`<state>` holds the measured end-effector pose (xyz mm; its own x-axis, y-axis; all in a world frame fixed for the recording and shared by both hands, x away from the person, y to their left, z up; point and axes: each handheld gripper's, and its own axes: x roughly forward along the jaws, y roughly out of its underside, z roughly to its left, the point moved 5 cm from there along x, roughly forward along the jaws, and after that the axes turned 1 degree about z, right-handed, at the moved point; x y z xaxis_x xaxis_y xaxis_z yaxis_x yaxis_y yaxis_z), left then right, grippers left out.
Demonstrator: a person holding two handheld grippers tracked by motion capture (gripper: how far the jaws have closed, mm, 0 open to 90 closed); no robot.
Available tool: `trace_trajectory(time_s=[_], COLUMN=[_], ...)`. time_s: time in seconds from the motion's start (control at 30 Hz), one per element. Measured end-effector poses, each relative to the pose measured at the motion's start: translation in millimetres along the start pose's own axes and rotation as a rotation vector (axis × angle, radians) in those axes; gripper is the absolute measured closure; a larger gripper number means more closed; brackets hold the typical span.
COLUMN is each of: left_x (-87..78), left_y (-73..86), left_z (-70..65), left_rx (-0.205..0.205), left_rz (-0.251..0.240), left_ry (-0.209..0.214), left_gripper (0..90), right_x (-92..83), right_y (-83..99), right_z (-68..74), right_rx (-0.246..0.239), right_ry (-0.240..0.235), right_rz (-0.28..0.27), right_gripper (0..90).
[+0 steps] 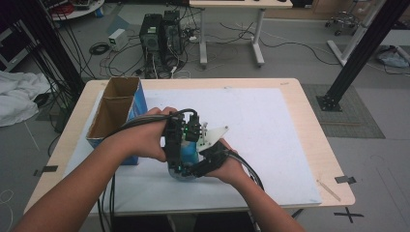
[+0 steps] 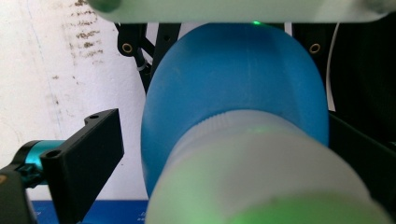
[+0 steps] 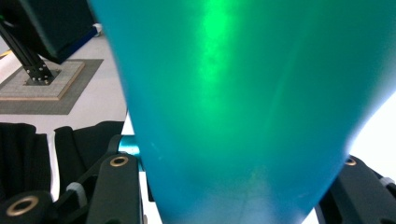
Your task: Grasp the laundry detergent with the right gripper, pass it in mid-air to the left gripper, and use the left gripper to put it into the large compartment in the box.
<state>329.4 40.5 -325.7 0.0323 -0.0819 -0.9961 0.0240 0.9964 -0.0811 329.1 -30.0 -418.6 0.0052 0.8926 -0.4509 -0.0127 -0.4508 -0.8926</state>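
A blue bottle (image 1: pixel 189 155) with a frosted white cap (image 2: pixel 261 172) is held over the white mat between both hands. My right gripper (image 1: pixel 209 162) is shut on the bottle's blue body (image 3: pixel 243 93), with a black jaw pressed against each side. My left gripper (image 1: pixel 181 137) reaches over the cap end. Its jaws stand around the cap, and its left finger (image 2: pixel 88 154) is clearly apart from it, so this gripper is open. Beyond the cap, the blue body (image 2: pixel 233 79) rises toward the right gripper's pale plate (image 2: pixel 233 9).
An open cardboard box with blue sides (image 1: pixel 113 113) stands at the table's left, close to my left hand. The white mat (image 1: pixel 261 125) covers most of the wooden table (image 1: pixel 314 145). Computer towers, cables and another desk are on the floor beyond.
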Motion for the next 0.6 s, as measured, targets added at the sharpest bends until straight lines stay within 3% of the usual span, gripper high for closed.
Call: trace_trajectory(time_s=[0.3,0.6], left_x=[0.8,1.4], left_y=[0.0,-1.1], left_z=[0.7,0.4], left_rx=[0.005,0.01], left_rz=[0.007,0.01], left_ry=[-0.017,-0.029], left_gripper=[7.7,13.7], right_x=[-0.3,-0.6], right_y=[0.0,0.0], right_z=[-0.5,-0.8], right_rx=[0.0,0.002], right_ry=[0.0,0.002], right_rz=[0.002,0.004], right_gripper=[46.3,46.3])
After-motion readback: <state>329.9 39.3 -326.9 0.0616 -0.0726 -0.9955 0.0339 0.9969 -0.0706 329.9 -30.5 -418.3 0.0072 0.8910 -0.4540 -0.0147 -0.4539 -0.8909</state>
